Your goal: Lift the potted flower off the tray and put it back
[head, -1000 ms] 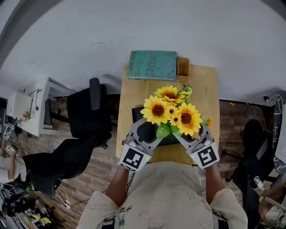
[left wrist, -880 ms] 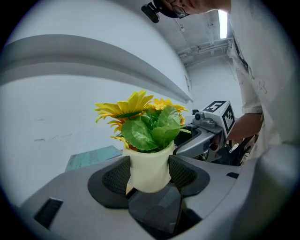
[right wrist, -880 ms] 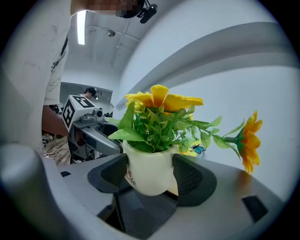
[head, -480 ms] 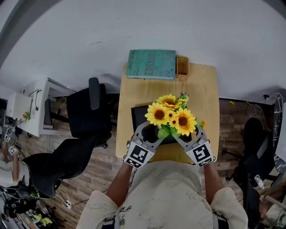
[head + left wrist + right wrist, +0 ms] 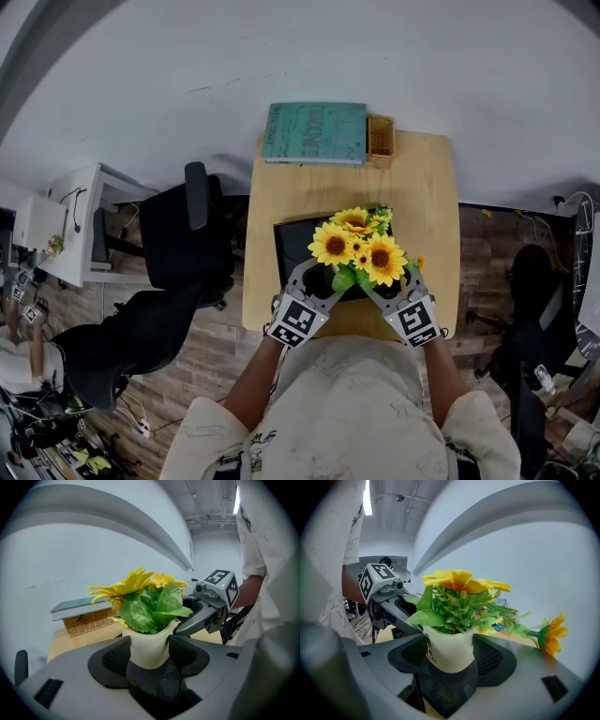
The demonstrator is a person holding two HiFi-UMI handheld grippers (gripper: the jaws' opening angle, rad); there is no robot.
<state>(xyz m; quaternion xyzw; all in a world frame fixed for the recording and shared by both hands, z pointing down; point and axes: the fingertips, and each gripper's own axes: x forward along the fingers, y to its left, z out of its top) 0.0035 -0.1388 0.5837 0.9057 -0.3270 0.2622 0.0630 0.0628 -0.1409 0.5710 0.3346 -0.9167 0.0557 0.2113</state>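
A cream pot [image 5: 149, 644] of yellow sunflowers [image 5: 359, 247] and green leaves sits between the pads of both grippers. My left gripper [image 5: 149, 652] is shut on the pot from one side, and my right gripper [image 5: 450, 654] is shut on it from the opposite side. In the head view the left gripper [image 5: 322, 278] and right gripper [image 5: 386, 284] meet under the blooms, over the black tray [image 5: 291, 239] on the wooden table [image 5: 422, 187]. The blooms hide the pot's base, so I cannot tell whether it touches the tray.
A teal book [image 5: 315, 132] and a small wicker basket [image 5: 380, 139] lie at the table's far edge by the wall. Black office chairs [image 5: 173, 244] stand left of the table, and another chair [image 5: 530, 281] stands at the right.
Both grippers have carried the potted flower downward and slightly forward toward the tray; the blooms look smaller and lie lower over it now.
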